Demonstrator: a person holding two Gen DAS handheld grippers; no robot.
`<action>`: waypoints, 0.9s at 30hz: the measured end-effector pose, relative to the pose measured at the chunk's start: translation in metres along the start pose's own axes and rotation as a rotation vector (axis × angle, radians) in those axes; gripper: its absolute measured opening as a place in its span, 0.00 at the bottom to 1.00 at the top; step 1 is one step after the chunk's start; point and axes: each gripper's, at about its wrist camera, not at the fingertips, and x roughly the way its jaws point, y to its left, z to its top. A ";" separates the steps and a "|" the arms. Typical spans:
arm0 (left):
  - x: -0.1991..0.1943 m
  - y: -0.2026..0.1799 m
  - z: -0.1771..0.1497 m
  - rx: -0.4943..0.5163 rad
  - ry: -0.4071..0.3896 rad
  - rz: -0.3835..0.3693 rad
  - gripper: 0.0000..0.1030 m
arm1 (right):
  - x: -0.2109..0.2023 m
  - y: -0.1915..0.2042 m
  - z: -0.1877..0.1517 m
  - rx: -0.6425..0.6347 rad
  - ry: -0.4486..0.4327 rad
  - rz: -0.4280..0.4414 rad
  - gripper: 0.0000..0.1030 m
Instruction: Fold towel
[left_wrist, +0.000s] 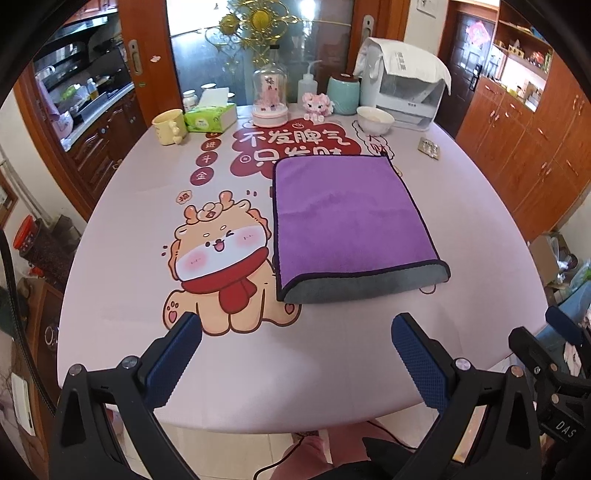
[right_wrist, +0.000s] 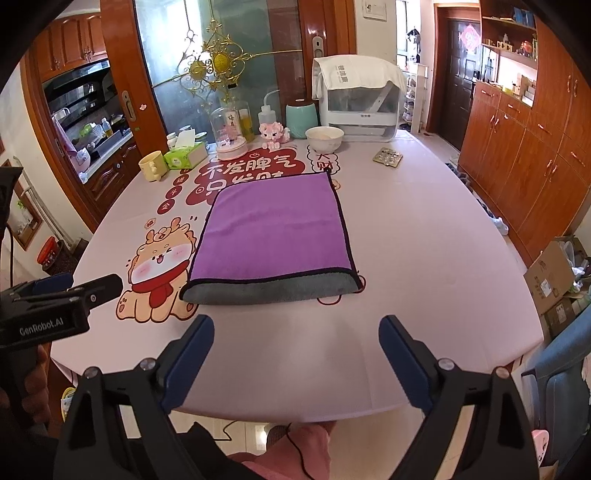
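Observation:
A purple towel (left_wrist: 343, 218) with a grey underside lies flat on the pink table (left_wrist: 461, 229), folded over so a grey strip shows along its near edge. It also shows in the right wrist view (right_wrist: 277, 225). My left gripper (left_wrist: 295, 328) is open and empty, held above the table's near edge, short of the towel. My right gripper (right_wrist: 295, 328) is open and empty, also near the front edge, short of the towel. The left gripper (right_wrist: 92, 291) appears at the left of the right wrist view.
At the table's far end stand a yellow mug (left_wrist: 170, 127), a tissue box (left_wrist: 210, 116), a glass dome (left_wrist: 269, 96), a squeeze bottle (left_wrist: 308, 85), a teal canister (left_wrist: 343, 94), a white bowl (left_wrist: 375, 119) and a covered appliance (left_wrist: 406, 85). A blister pack (left_wrist: 429, 147) lies at the right.

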 end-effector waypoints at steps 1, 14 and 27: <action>0.004 0.000 0.001 0.009 0.007 -0.002 0.99 | 0.003 -0.002 0.000 -0.006 -0.003 0.000 0.88; 0.058 0.000 0.024 0.061 0.035 -0.029 0.99 | 0.055 -0.023 0.015 -0.108 0.000 0.059 0.87; 0.126 -0.002 0.032 0.144 0.073 -0.056 0.99 | 0.127 -0.046 0.028 -0.213 0.053 0.148 0.83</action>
